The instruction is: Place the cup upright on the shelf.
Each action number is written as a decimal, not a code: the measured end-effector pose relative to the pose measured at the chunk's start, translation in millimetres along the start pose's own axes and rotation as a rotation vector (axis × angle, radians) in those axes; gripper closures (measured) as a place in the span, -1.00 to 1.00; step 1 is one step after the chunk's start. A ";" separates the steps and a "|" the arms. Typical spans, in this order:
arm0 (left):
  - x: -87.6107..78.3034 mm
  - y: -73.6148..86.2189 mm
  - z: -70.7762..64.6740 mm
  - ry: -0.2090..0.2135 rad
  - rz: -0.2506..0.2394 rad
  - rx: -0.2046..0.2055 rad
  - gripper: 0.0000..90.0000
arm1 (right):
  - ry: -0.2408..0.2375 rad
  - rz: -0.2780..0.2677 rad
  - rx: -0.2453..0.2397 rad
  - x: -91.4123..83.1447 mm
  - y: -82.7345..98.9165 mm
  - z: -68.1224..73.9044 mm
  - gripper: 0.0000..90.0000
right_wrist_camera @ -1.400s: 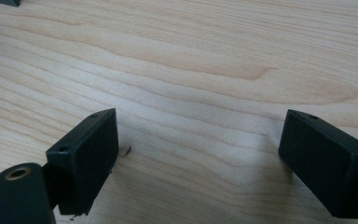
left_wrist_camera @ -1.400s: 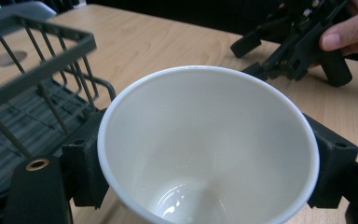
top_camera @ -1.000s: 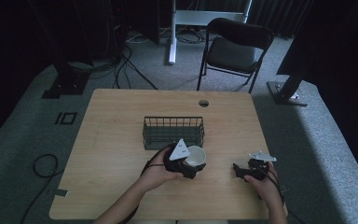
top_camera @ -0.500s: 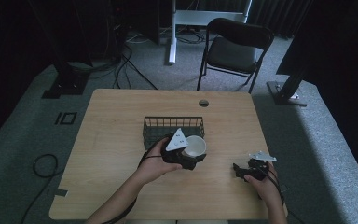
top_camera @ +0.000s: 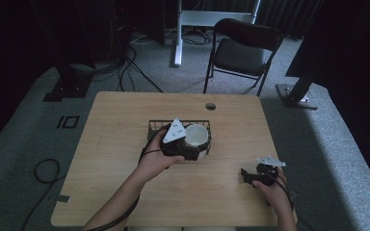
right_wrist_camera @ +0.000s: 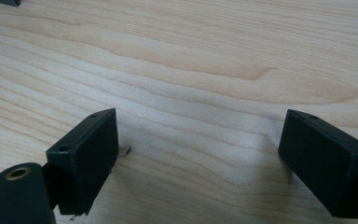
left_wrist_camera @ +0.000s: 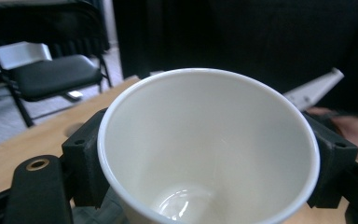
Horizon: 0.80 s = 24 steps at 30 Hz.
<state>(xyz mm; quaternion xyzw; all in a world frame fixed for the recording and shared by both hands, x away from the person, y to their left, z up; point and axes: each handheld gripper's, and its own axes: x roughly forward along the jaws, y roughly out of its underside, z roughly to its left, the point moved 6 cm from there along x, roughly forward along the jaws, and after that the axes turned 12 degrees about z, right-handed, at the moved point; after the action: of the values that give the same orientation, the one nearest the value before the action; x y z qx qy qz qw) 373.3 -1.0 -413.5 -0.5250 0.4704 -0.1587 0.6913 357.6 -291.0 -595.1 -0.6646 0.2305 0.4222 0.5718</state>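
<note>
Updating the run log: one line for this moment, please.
left tongs: shut on white ceramic cup, over black wire basket | right tongs: open, empty, at wooden table

A wire basket (top_camera: 179, 126) sits near the middle of the table (top_camera: 115, 120). The left gripper (top_camera: 191, 150) holds a cup (top_camera: 195, 136) at the basket's right end — whether inside or just over it cannot be told. The right gripper (top_camera: 250, 175) rests near the table's front right, well apart. Behind the table stands a chair (top_camera: 243, 50).
</note>
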 end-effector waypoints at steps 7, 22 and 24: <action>-9.7 -13.5 22.0 -0.098 -0.063 -0.070 -0.55 | 0.000 0.000 0.000 0.0 0.0 0.0 -0.75; 6.5 -2.7 58.9 -0.237 -0.041 -0.183 -0.55 | 0.000 -0.001 0.000 0.0 0.0 0.0 -0.75; 10.5 2.0 63.5 -0.254 -0.035 -0.189 -0.55 | 0.000 0.000 0.000 0.0 0.0 0.0 -0.75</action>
<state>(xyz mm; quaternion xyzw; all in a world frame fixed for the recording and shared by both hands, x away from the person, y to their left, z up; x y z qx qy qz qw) 429.9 28.9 -420.0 -0.6117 0.3827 -0.0579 0.6899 357.6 -290.9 -595.1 -0.6646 0.2305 0.4220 0.5719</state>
